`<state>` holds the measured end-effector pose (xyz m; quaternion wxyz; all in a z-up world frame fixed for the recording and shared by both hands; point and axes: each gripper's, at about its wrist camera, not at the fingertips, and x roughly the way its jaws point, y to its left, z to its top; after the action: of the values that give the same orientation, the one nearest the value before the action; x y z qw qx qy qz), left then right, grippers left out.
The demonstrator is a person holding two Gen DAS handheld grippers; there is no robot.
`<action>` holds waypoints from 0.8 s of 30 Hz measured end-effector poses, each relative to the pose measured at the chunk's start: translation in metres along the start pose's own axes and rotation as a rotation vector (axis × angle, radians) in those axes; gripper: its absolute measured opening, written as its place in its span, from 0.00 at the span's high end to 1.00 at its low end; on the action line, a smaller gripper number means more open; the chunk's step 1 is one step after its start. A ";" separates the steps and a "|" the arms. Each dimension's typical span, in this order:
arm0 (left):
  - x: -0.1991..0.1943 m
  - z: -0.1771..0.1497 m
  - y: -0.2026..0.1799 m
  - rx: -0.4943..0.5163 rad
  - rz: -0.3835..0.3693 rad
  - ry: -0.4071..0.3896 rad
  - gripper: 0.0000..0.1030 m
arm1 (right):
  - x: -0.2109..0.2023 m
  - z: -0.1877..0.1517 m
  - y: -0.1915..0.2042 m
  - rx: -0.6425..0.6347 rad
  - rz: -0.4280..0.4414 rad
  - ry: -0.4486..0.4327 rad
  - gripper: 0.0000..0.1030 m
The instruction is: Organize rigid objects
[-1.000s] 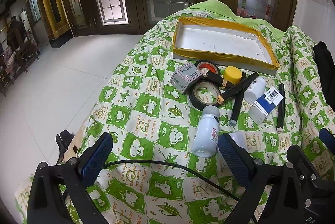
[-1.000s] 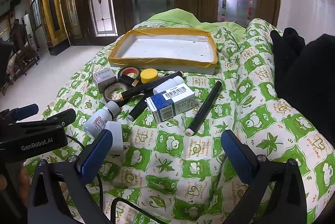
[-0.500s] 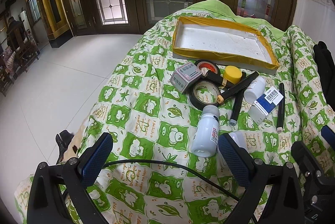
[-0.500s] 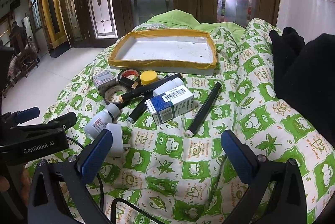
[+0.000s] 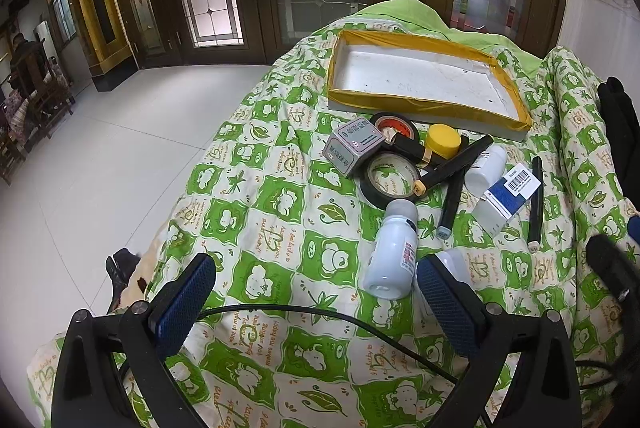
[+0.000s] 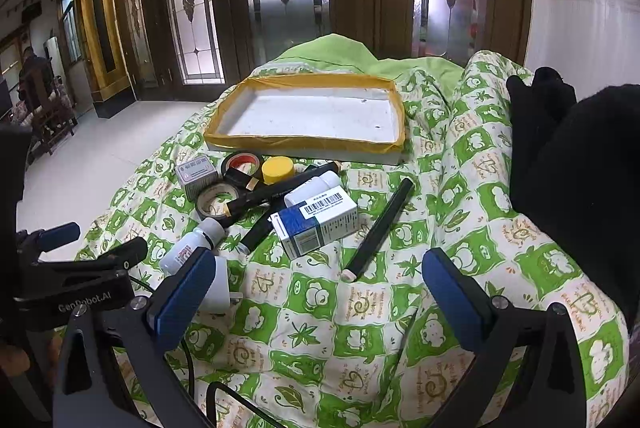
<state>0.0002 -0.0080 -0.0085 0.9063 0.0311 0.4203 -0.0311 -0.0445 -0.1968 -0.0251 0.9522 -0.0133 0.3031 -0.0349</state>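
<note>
On the green-and-white patterned quilt [image 6: 360, 328] a shallow white tray with a yellow taped rim [image 6: 308, 143] lies toward the far edge, nothing in it. Just in front of its near rim sits a cluster: a small grey square box [image 5: 352, 145], two black rolls of tape [image 5: 390, 177], a yellow round cap [image 5: 442, 141], a long black marker [image 5: 454, 165] and a blue-and-white carton with a barcode [image 6: 316, 222]. A white plastic bottle lying on its side [image 5: 392, 254] is nearest the left gripper [image 5: 316, 304], whose blue-padded jaws stand wide apart and hold nothing. A thin black pen [image 6: 380, 230] lies apart on the right of the cluster, ahead of the right gripper [image 6: 316, 302], also spread wide and empty, with a white plug adapter [image 6: 220, 286] beside its left finger.
</note>
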 end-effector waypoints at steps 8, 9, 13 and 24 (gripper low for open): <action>-0.001 -0.004 -0.003 0.005 -0.004 -0.001 0.01 | 0.007 0.038 -0.016 -0.043 0.090 0.085 0.01; -0.002 -0.004 -0.003 0.006 -0.006 0.000 0.01 | 0.009 0.039 -0.020 -0.047 0.088 0.086 0.01; -0.001 -0.003 -0.003 0.009 -0.037 0.016 0.01 | 0.025 0.029 -0.048 0.038 0.105 0.110 0.10; 0.012 0.001 -0.014 0.051 -0.086 0.097 0.01 | 0.038 0.018 -0.050 0.086 0.148 0.158 0.27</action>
<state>0.0077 -0.0219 -0.0170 0.8816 0.0376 0.4638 -0.0792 -0.0064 -0.2497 -0.0301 0.9251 0.0529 0.3753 0.0216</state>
